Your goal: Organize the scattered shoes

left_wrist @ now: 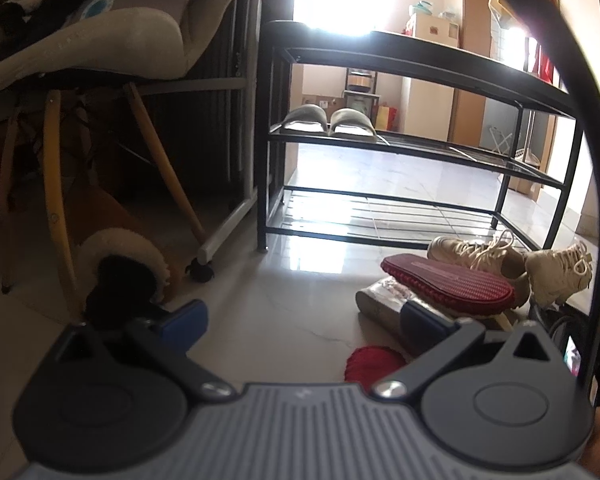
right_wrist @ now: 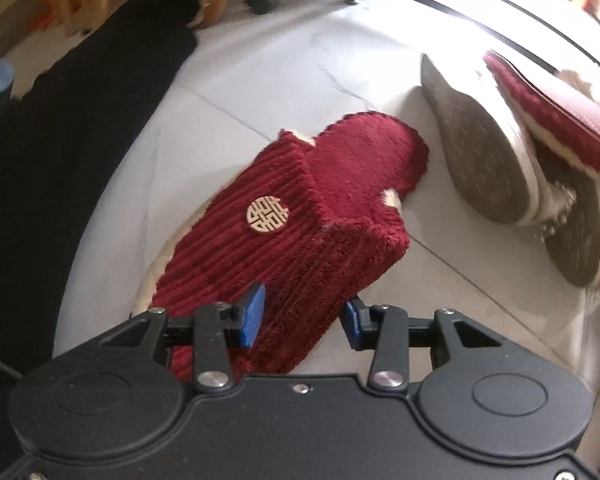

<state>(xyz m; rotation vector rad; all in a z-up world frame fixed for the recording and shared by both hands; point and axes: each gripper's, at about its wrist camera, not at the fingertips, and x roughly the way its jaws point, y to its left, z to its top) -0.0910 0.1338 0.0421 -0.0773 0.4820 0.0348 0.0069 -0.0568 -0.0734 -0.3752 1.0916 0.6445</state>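
Note:
My right gripper (right_wrist: 302,316) is shut on a red corduroy slipper (right_wrist: 300,216) with a gold emblem, its blue pads pressing the slipper's sides just above the floor. A second red slipper (right_wrist: 560,108) lies sole-up on grey-soled shoes (right_wrist: 484,148). In the left wrist view my left gripper (left_wrist: 300,320) is open and empty above the floor, left of the shoe pile: the sole-up red slipper (left_wrist: 448,284) and beige laced sneakers (left_wrist: 512,264). A black shoe rack (left_wrist: 380,40) holds a pair of grey slippers (left_wrist: 328,120) on its middle shelf.
A chair with yellow legs (left_wrist: 56,216) piled with plush toys stands at left. A brown fur-lined boot (left_wrist: 128,256) lies beneath it. A white wheeled frame (left_wrist: 228,224) stands beside the rack. A dark sleeve (right_wrist: 80,120) crosses the right wrist view at left.

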